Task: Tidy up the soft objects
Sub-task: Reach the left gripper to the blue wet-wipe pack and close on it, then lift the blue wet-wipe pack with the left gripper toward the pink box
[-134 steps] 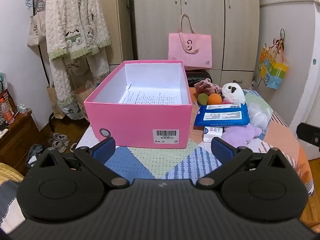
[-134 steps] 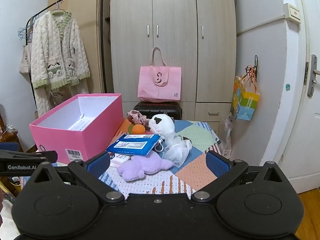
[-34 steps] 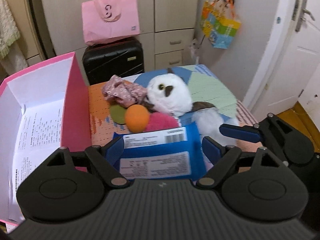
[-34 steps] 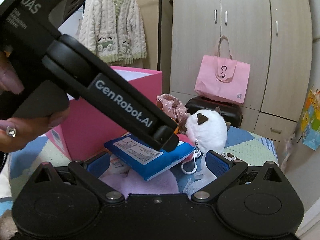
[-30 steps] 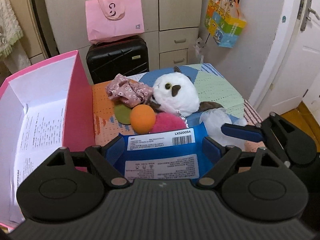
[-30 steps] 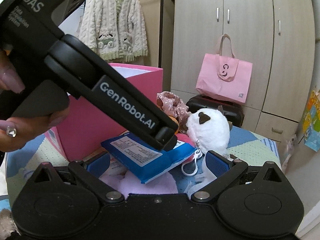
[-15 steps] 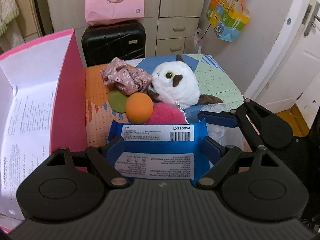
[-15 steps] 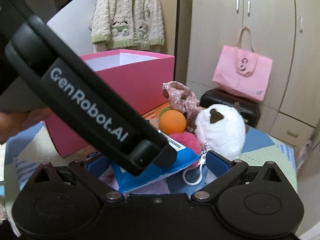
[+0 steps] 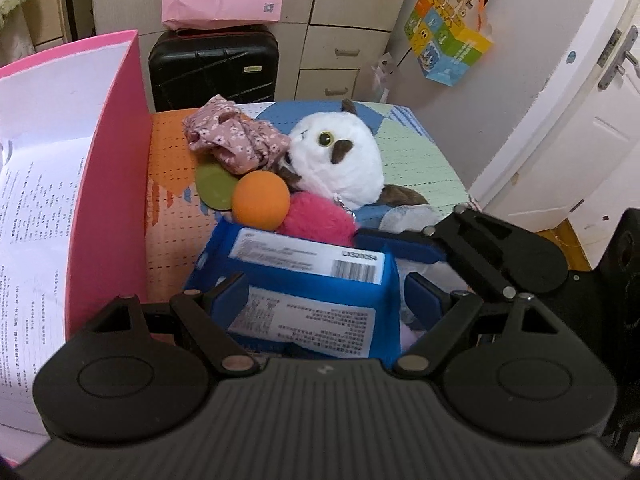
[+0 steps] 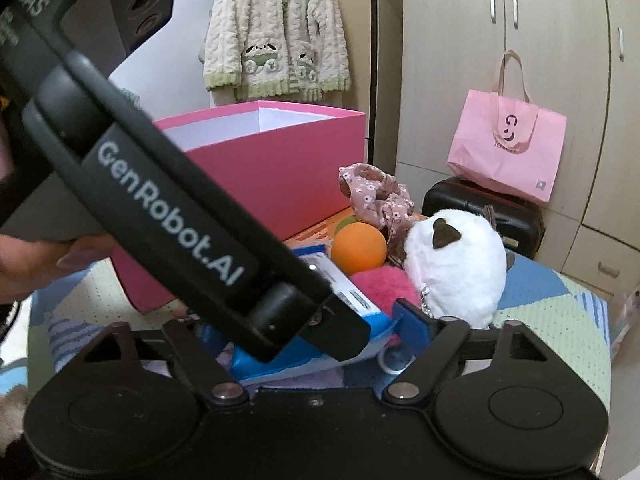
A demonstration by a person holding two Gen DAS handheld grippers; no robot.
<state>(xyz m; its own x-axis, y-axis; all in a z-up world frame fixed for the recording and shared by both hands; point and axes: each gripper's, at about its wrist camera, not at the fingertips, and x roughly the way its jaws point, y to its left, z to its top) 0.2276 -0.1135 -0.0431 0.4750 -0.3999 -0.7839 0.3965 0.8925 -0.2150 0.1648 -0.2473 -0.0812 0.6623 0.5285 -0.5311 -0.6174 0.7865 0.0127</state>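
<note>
Pack of wipes (image 9: 312, 304) straddled by left tongs (image 9: 325, 289), spread, not yet clamped; right tongs (image 10: 304, 324) gaping, empty. Best squeezed mid-pack, then carried left into pink box (image 9: 116, 200).

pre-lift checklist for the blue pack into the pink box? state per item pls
1. Left gripper straddles the blue pack, a finger on each side: ok.
2. Jaws closed firmly on the pack: cannot tell; the pack bows up between them.
3. Right gripper clear of the lift path: not ok, it sits at the pack's right edge.
4. Pink box open, beside the pack: ok.
5. Orange ball and pink pompom off the pack: cannot tell, they crowd its far edge.
</note>
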